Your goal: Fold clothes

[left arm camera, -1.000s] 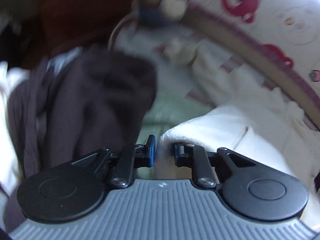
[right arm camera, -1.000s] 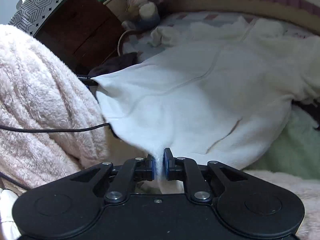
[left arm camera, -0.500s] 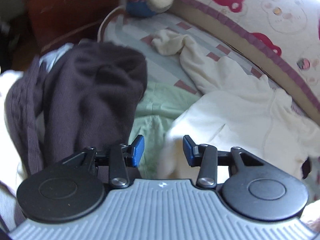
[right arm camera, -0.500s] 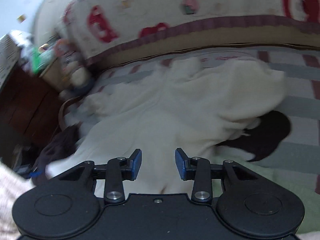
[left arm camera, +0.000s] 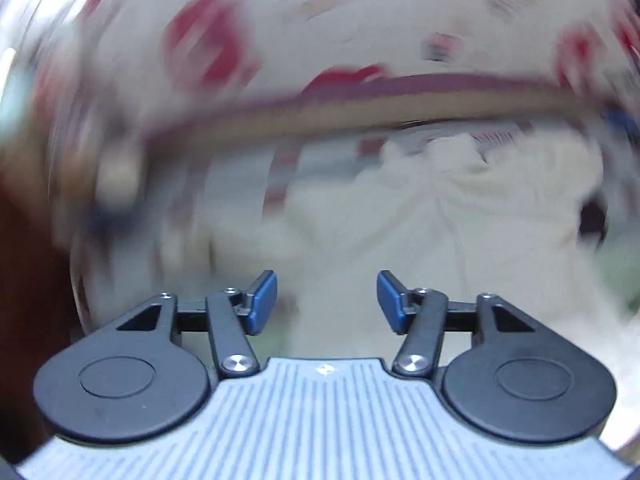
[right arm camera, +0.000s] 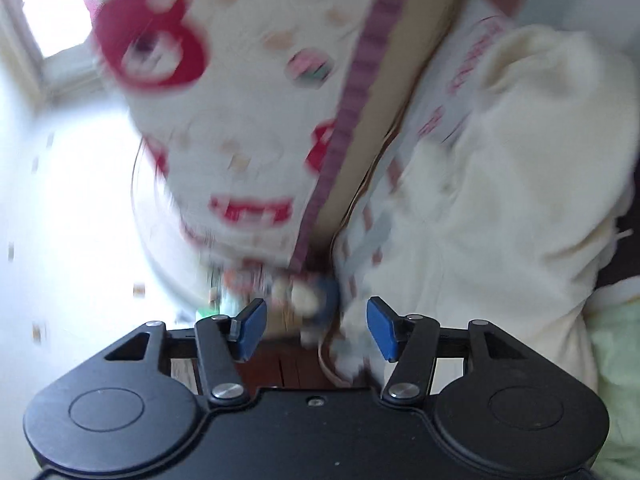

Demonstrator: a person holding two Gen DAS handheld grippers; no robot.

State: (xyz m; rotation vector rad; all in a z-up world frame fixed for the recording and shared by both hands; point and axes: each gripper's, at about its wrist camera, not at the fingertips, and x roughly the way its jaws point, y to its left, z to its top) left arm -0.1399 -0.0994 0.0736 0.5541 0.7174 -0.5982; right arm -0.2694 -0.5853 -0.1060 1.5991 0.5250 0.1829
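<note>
A cream fleece garment (left arm camera: 460,232) lies spread on the striped bed, blurred in the left wrist view. My left gripper (left arm camera: 326,300) hangs above its near edge, jaws opening, nothing between the blue pads. In the right wrist view the same cream garment (right arm camera: 520,200) fills the right side, the picture rolled sideways. My right gripper (right arm camera: 316,326) has its jaws opening too, with no cloth between the pads; it points past the garment's edge toward a small plush toy (right arm camera: 308,296).
A padded bed wall with red bear prints (left arm camera: 320,40) and a purple-trimmed edge (right arm camera: 352,100) runs behind the garment. A pale green cloth (right arm camera: 616,360) lies at the right edge. A bright window (right arm camera: 44,8) is at upper left. Dark wooden furniture (left arm camera: 24,280) stands at left.
Both grippers let go of the cream garment and their jaws spread apart. Both views swung and rolled; the dark garment left the left wrist view and the pink blanket left the right wrist view.
</note>
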